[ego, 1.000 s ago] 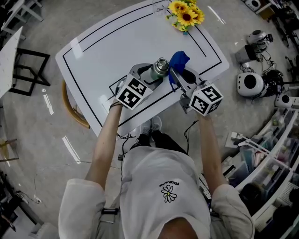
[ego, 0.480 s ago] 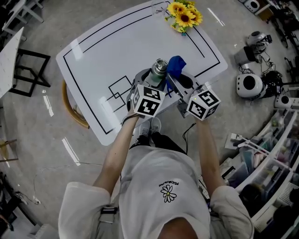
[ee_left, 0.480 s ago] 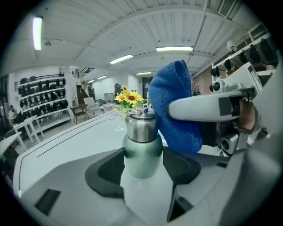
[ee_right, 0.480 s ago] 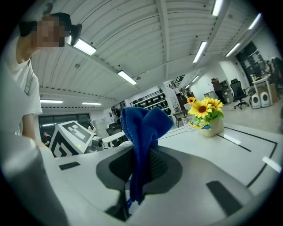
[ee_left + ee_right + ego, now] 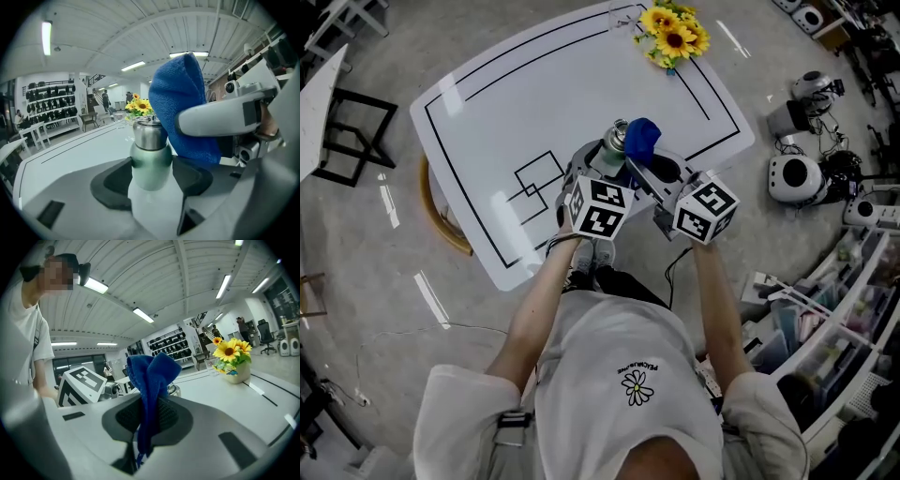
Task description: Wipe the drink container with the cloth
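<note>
Gripping drink container (image 5: 150,157), green body with steel neck, near counter's (image 5: 534,94) near edge: left hand-held gripper (image 5: 598,167) clamped wide on it. Right hand-held gripper (image 5: 146,417) pinches blue cloth (image 5: 151,373) beside its neck.

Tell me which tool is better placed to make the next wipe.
Right. The right tool grips the blue cloth beside the cap of the bottle; the left tool is clamped on that bottle, steadying it.

Blue cloth (image 5: 642,138), grn/silver bottle (image 5: 150,157)
</note>
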### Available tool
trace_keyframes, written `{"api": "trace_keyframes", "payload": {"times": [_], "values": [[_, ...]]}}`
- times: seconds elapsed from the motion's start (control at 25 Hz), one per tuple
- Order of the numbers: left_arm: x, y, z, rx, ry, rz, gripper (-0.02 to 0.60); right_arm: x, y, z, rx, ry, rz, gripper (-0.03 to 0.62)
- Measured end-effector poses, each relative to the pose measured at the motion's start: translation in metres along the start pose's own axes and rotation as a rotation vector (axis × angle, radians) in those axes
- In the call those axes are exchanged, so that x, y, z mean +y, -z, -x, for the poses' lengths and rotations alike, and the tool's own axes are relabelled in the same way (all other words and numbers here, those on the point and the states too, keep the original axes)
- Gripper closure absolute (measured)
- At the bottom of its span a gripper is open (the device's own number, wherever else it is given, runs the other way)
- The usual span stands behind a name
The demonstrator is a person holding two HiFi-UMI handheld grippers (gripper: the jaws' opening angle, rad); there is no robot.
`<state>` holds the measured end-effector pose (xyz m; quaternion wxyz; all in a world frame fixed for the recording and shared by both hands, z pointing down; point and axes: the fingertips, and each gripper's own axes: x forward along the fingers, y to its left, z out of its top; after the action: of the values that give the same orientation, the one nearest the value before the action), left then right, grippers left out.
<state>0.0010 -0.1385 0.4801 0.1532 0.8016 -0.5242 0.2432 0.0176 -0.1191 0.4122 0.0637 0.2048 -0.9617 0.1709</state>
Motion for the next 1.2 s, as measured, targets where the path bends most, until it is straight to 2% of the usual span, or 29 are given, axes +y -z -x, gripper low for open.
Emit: {"api": "trace_keyframes", "payload": {"times": [0.32, 0.6, 0.84, 1.04, 1.12, 1.2], "values": [[0.001, 0.000, 0.000, -0.036, 0.004, -0.010, 0.318, 0.014, 0.010, -0.017, 0.138, -0.100, 0.068, 0.553], [0.001, 0.000, 0.002, -0.066, 0.015, -0.018, 0.318, 0.020, 0.014, -0.027, 0.214, -0.136, 0.093, 0.553], [0.001, 0.003, 0.002, -0.085, 0.045, -0.027, 0.318, 0.015, -0.031, 0.006, 0.153, -0.227, 0.132, 0.553], [0.002, 0.003, 0.001, -0.109, 0.074, -0.049, 0.318, -0.035, -0.063, 0.008, 0.164, -0.312, 0.169, 0.553], [-0.001, 0.003, 0.001, -0.121, 0.086, -0.052, 0.318, -0.056, -0.066, -0.004, 0.203, -0.396, 0.192, 0.553], [0.000, 0.001, 0.001, -0.144, 0.092, -0.057, 0.318, -0.067, -0.065, -0.025, 0.277, -0.546, 0.170, 0.553]]}}
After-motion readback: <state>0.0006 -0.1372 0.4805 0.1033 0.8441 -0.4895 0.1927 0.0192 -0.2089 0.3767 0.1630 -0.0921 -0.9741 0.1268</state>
